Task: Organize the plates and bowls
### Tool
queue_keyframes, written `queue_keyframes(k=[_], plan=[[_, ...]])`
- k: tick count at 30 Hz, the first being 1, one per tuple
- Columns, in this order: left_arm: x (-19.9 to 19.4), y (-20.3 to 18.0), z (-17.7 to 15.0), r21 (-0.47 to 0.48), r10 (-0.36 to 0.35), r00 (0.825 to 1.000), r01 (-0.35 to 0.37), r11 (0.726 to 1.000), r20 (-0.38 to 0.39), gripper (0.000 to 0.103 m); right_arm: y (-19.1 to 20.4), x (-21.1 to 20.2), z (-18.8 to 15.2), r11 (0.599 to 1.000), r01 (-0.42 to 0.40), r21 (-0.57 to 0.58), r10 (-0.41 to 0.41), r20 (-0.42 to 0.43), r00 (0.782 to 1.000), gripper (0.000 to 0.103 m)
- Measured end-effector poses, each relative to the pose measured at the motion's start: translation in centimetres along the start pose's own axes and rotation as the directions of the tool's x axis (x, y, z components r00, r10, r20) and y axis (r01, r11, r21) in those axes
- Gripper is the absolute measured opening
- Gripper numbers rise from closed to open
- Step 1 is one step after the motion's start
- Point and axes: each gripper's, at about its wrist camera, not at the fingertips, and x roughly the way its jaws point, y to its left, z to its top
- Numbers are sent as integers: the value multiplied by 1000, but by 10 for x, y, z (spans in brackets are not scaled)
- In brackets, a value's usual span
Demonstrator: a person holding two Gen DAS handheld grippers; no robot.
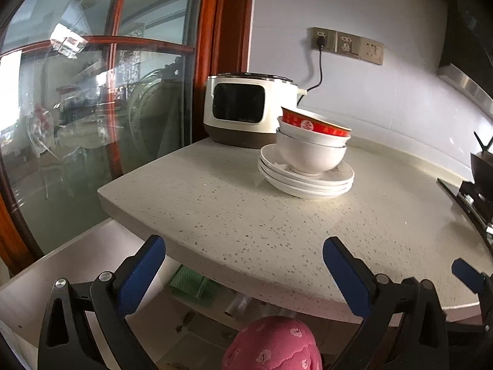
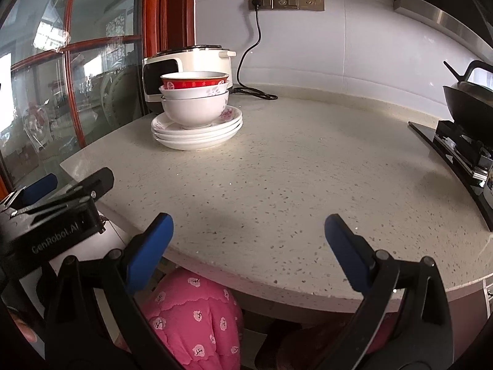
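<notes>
Your left gripper (image 1: 243, 251) hangs at the near edge of the desk (image 1: 234, 215) with its blue pads wide apart and nothing between them. Your right gripper (image 2: 248, 229) does the same just beside it, fingers spread, holding nothing.

Well beyond both, toward the back left corner, the crockery sits in one pile: white plates (image 2: 197, 134) nested at the bottom, white bowls (image 2: 194, 108) stacked on them, and a red bowl (image 2: 194, 82) on top. In the left wrist view the upper bowls lean a little to one side. The pile stands just in front of the rice cooker (image 1: 238, 108), with the stove (image 2: 462, 145) far to the right.

As the dishes already lie sorted by kind in a single stack, this could be the finished arrangement or a pile waiting to be taken apart; the views do not settle which.

If you do handle it, come in level, take one rim at a time from the top, and steady the stack below so the tilted bowls cannot slide.
</notes>
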Motion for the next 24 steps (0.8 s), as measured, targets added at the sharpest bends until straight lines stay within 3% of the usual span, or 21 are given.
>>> queue_keyframes(k=[24], plan=[[1,-3,-2,14,-13,1000,13,1000,-6,103,4,3,-1,1000,-1,11,1,-17,1000,99]])
